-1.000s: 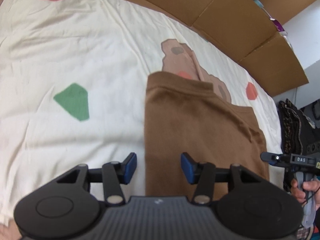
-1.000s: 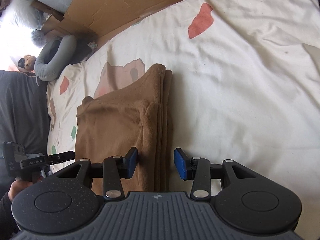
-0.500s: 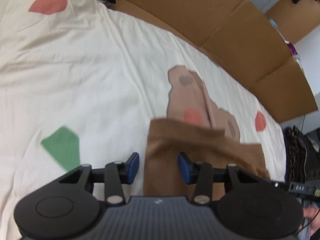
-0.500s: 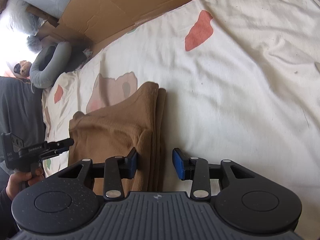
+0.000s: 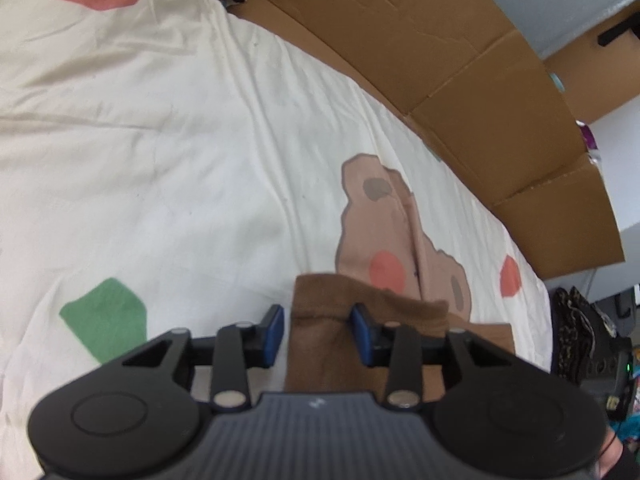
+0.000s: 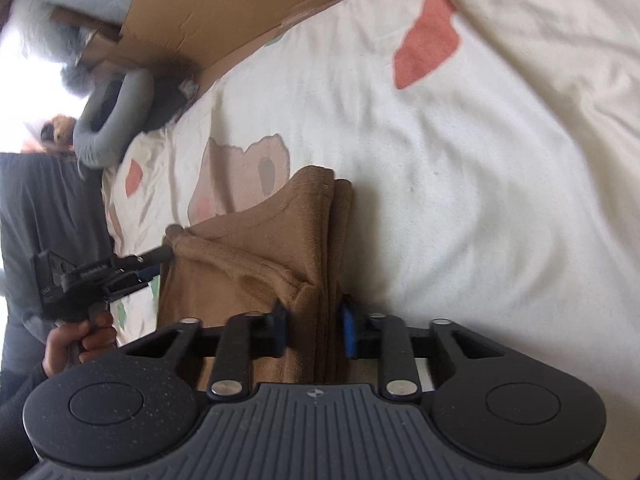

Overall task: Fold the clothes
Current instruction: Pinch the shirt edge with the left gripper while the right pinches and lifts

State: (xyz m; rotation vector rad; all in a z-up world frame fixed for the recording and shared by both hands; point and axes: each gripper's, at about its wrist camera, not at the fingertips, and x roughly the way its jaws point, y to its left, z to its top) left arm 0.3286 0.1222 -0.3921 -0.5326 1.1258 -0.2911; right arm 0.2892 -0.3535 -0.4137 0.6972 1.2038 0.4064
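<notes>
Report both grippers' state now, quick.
Left gripper: open, jaws straddling the brown garment edge.
Right gripper: open, jaws around its folded edge.

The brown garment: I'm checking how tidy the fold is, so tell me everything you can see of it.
The brown garment is a soft, fleecy-looking cloth, folded into several layers whose stacked edges show along its right side. A stitched hem runs across the top layer. It lies on the cream bedsheet with coloured patches, partly covering a bear print. The right claw straddles the layered edge, and the left claw straddles its other near corner; both claws are open around the cloth, not clamped.
</notes>
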